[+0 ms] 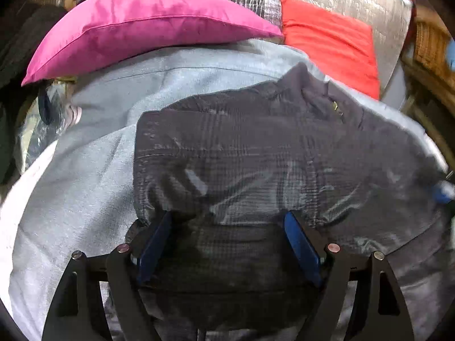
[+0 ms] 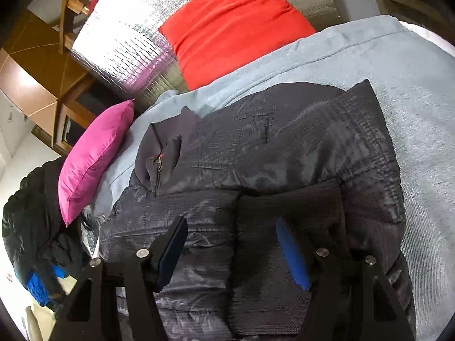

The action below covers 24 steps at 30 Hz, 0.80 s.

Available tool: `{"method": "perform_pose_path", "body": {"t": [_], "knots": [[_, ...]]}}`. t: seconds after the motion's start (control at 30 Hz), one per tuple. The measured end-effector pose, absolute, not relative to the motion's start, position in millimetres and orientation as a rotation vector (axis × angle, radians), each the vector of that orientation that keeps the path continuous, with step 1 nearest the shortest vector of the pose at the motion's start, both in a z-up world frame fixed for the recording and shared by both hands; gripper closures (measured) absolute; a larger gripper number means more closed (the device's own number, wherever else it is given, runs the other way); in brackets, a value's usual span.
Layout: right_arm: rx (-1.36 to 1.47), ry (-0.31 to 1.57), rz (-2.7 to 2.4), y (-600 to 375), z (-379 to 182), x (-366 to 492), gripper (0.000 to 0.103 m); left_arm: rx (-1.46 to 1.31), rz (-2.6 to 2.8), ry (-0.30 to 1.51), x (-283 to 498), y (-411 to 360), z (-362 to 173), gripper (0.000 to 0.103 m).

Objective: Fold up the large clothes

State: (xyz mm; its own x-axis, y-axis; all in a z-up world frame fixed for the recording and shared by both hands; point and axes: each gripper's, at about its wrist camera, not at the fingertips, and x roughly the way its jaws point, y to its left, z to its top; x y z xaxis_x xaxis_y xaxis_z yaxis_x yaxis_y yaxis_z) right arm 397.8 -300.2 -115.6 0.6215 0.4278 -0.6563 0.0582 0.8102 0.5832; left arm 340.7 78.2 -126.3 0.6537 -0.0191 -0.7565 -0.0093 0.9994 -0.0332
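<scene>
The dark quilted jacket [image 2: 278, 147] lies spread on the grey blanket [image 2: 421, 130] of the bed, collar and zip towards the pink cushion [image 2: 93, 159]. Both tools hang over its near side, so I'd judge the fold is only being set up: a grasp is being picked, not made. The left hand-held gripper [image 1: 227, 244] has its jaws wide, a puff of jacket bulging between the blue pads, though I can't see them pinching it. The right hand-held gripper [image 2: 233, 250] stands open too, straddling what looks like a sleeve with a ribbed cuff [image 2: 290, 207] lying over the body, holding nothing that I can make out.

Next, each should close on fabric and carry it across. There is bare blanket on the hem side (plenty of it), less towards the collar, where the pink cushion and the red cushion [image 2: 236, 25] crowd the edge
</scene>
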Motion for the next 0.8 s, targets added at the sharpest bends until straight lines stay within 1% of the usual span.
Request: {"method": "perform_pose_path", "body": {"t": [0.07, 0.17, 0.23, 0.27, 0.33, 0.4, 0.47, 0.57, 0.67, 0.7, 0.8], "knots": [[0.601, 0.887, 0.216, -300, -104, 395, 0.034, -0.038, 0.001, 0.850, 339, 78, -120, 0.021], [0.564, 0.831, 0.248, -295, -88, 389, 0.034, -0.074, -0.010, 0.803, 330, 80, -104, 0.021], [0.569, 0.853, 0.238, -296, -96, 392, 0.034, -0.080, -0.026, 0.769, 326, 75, -96, 0.021], [0.564, 0.895, 0.217, -297, -108, 397, 0.033, -0.075, -0.034, 0.765, 325, 70, -95, 0.021], [0.583, 0.894, 0.222, -301, -119, 399, 0.033, -0.042, -0.062, 0.794, 328, 60, -100, 0.021], [0.592, 0.879, 0.219, -301, -113, 395, 0.034, 0.027, -0.033, 0.847, 334, 51, -115, 0.021], [0.586, 0.855, 0.217, -299, -103, 389, 0.033, 0.034, -0.028, 0.852, 336, 49, -123, 0.019], [0.536, 0.836, 0.264, -287, -93, 381, 0.033, 0.027, -0.019, 0.850, 337, 49, -123, 0.017], [0.471, 0.916, 0.232, -279, -114, 388, 0.033, 0.009, -0.022, 0.858, 334, 49, -119, 0.017], [0.466, 0.912, 0.233, -280, -116, 389, 0.033, -0.008, -0.028, 0.855, 331, 52, -115, 0.017], [0.467, 0.872, 0.234, -278, -99, 377, 0.033, -0.033, -0.039, 0.802, 320, 61, -102, 0.017]]}}
